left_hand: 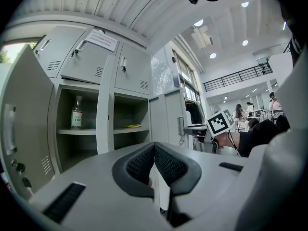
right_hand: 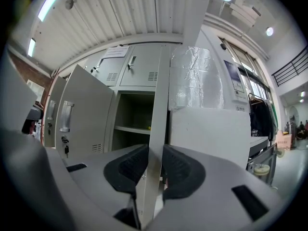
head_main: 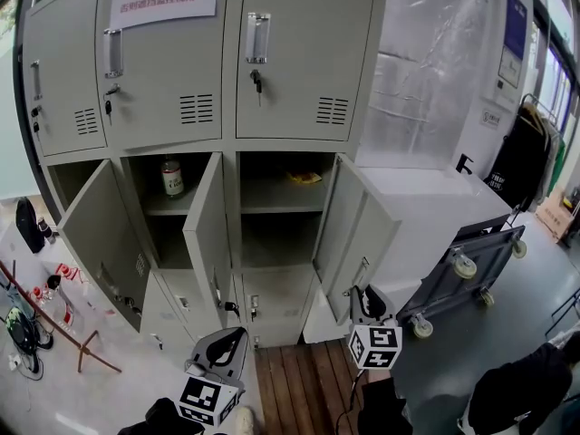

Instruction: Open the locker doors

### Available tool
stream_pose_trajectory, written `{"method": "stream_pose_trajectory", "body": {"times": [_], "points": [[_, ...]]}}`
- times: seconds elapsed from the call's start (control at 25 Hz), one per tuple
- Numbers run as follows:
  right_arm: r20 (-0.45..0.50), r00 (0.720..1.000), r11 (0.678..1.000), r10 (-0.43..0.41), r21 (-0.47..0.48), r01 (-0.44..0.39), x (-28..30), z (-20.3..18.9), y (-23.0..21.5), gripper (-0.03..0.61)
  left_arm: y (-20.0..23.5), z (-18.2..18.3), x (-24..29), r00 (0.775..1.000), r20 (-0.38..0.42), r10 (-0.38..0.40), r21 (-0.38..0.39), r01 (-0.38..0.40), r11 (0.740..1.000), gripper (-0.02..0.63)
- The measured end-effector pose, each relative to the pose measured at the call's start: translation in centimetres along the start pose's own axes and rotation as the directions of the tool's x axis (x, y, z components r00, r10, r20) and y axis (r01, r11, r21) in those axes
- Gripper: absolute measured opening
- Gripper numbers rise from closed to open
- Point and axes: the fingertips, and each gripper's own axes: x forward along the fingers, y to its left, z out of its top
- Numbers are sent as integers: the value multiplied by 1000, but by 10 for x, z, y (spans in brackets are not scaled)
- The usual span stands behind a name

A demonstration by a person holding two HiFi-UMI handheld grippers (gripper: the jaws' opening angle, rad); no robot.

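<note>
The grey locker bank [head_main: 227, 143] has its top row closed and three middle-row doors swung open. My right gripper [head_main: 365, 297] is at the lower free edge of the rightmost open door [head_main: 358, 229]. In the right gripper view that door's edge [right_hand: 161, 105] runs upright between the jaws of the right gripper [right_hand: 155, 154], and both pads press on it. My left gripper [head_main: 231, 338] hangs below the middle open door [head_main: 210, 234], apart from it. In the left gripper view the left gripper [left_hand: 154, 148] has its pads together with nothing between them. A bottle [head_main: 172, 178] stands on a shelf.
A yellow item [head_main: 305, 178] lies on the right compartment's shelf. A white cabinet [head_main: 426, 207] stands right of the lockers, with a wheeled grey cart [head_main: 471, 261] tipped against it. Clutter and cables [head_main: 36, 306] lie on the floor at left. Bottom-row doors [head_main: 272, 302] are closed.
</note>
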Motion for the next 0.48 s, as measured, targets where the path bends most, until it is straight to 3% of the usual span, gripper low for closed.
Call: {"method": "stream_pose_trajectory", "body": {"times": [0.48], "points": [[51,999,1000,3,-13,-2,-48,28,18,121,-3,4,-15,1000,19,5,-4,-5,1000,25]]}}
